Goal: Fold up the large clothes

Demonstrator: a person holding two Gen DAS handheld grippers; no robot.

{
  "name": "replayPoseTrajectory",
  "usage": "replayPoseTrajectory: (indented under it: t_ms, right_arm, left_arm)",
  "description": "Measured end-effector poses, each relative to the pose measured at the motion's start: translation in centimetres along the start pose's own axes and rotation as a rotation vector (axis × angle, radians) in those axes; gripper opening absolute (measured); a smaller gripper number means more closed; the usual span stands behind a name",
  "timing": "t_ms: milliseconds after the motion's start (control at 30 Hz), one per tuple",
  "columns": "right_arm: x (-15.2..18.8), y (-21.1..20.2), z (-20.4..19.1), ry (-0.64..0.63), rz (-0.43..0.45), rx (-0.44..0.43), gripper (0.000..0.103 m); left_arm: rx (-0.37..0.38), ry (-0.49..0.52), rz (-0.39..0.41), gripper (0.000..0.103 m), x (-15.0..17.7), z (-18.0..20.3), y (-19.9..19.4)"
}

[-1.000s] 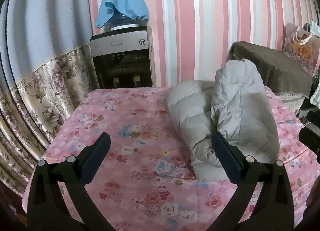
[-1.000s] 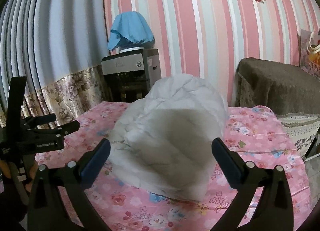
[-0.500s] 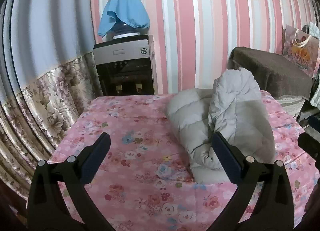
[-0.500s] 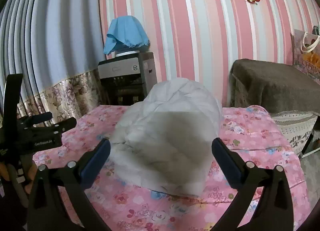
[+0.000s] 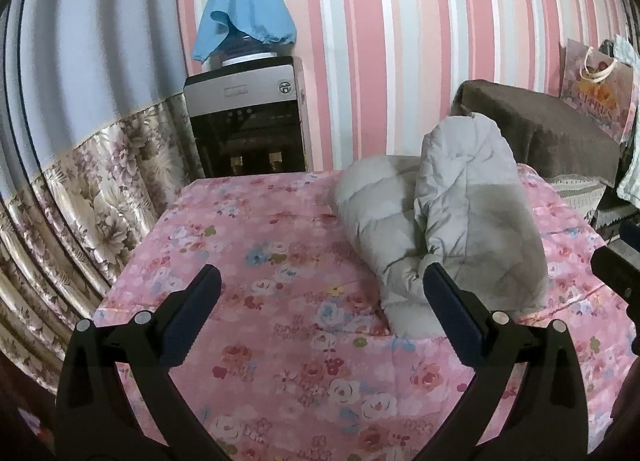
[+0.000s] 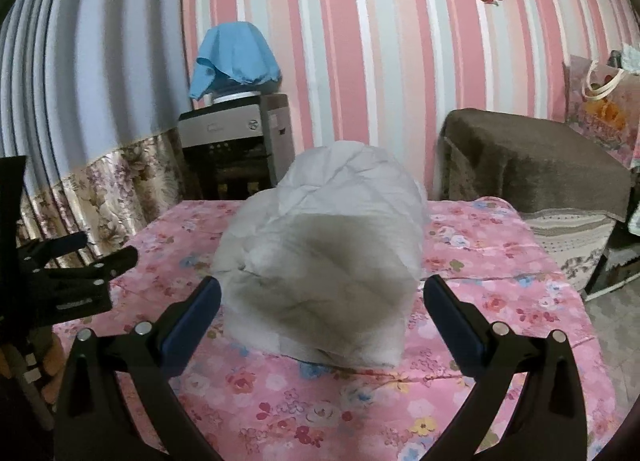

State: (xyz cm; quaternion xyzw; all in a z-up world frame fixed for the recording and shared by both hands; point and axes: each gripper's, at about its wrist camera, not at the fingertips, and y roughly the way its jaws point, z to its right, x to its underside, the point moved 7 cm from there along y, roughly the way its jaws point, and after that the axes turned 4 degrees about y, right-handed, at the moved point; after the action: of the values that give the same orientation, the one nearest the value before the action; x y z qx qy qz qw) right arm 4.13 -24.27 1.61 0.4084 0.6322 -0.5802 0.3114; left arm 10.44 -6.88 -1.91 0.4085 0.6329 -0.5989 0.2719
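A pale grey padded jacket (image 5: pixel 444 221) lies bundled on the tabletop (image 5: pixel 248 245), which is covered by a pink cloth with flowers. In the left wrist view the jacket is on the right half of the tabletop, folded into two thick rolls that lean against each other, and its near end comes down just behind the tip of the right finger of the left gripper (image 5: pixel 322 301). The fingers (image 5: pixel 192 317) of this gripper are wide apart and hold nothing; between them only the flowered cloth is seen, and the jacket is beside the gap, not inside it. In the right wrist view the same jacket (image 6: pixel 320 245) is directly ahead, in the middle, a rounded heap with a darker shaded patch on its near side. The right gripper (image 6: pixel 322 301) also has its fingers (image 6: pixel 452 321) spread wide and empty, and the jacket sits just beyond the tips, framed between them, but I cannot tell that they touch it. The left gripper shows at the left edge of this view (image 6: pixel 68 281), well apart from the jacket. Behind the tabletop a water dispenser (image 5: pixel 248 121) with a blue cloth (image 5: pixel 244 29) over its bottle stands against the striped wall.
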Motion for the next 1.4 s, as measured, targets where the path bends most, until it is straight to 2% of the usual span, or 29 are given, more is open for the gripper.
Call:
replayPoseTrajectory:
  t_ms: [100, 367, 1100, 1400]
  right_arm:
    - [0.1, -0.7, 0.0, 0.018, -0.002, 0.019, 0.102]
    - [0.0, -2.2, 0.7, 0.007, 0.039, 0.154, 0.102]
    - [0.4, -1.6, 1.6, 0.053, 0.034, 0.228, 0.102]
    - [0.3, -1.4, 1.4, 0.047, 0.031, 0.225, 0.102]
  left_arm:
    - [0.002, -0.016, 0.011, 0.100, -0.1, -0.5, -0.7]
    - [0.005, -0.013, 0.019, 0.100, 0.0, -0.9, -1.4]
    - [0.011, 0.000, 0.010, 0.100, 0.2, -1.2, -1.1]
    - [0.020, 0.011, -0.006, 0.100, 0.0, -1.1, -0.7]
